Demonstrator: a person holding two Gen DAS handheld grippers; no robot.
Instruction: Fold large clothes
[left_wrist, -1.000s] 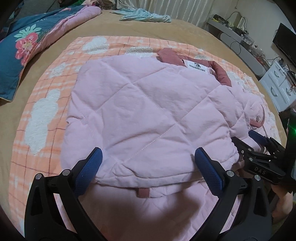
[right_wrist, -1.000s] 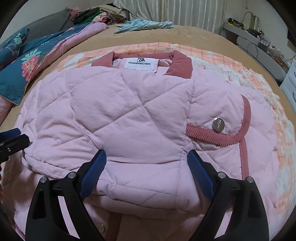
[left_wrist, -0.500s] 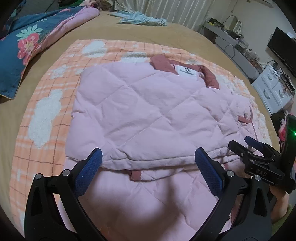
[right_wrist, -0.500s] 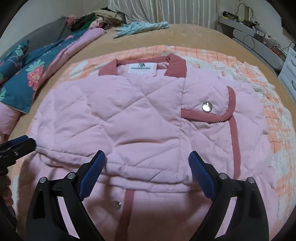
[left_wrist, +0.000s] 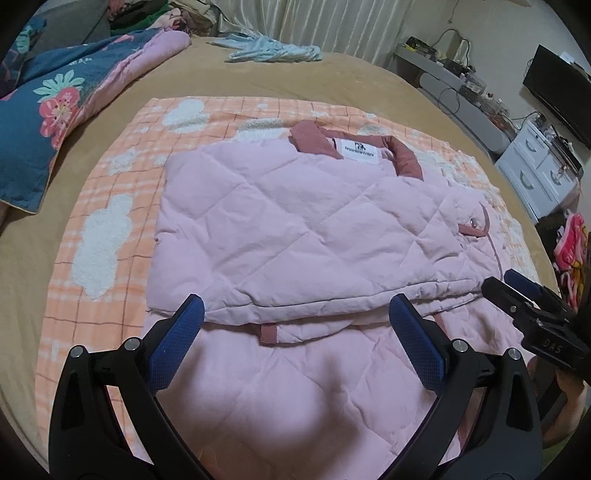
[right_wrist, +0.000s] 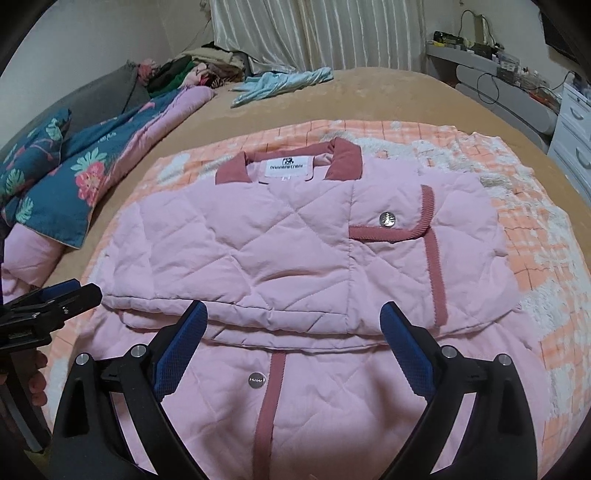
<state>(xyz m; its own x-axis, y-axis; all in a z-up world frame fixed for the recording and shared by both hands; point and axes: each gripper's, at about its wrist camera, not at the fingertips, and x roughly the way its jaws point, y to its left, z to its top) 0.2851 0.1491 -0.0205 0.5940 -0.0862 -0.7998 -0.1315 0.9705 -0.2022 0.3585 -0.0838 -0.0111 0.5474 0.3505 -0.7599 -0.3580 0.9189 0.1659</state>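
The pink quilted jacket (right_wrist: 280, 258) lies on the orange checked blanket (left_wrist: 110, 206) on the bed, collar away, its upper layers already doubled over and the unfolded hem end stretching back under both tools. The left tool (left_wrist: 295, 343) and right tool (right_wrist: 293, 347) both hover spread wide, gripping nothing. The hem runs crosswise beneath them (each about equally near), so the next fold probably lifts it forward toward the collar.

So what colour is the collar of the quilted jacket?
Dusty rose collar on the pale pink jacket; clearest in the right wrist view.
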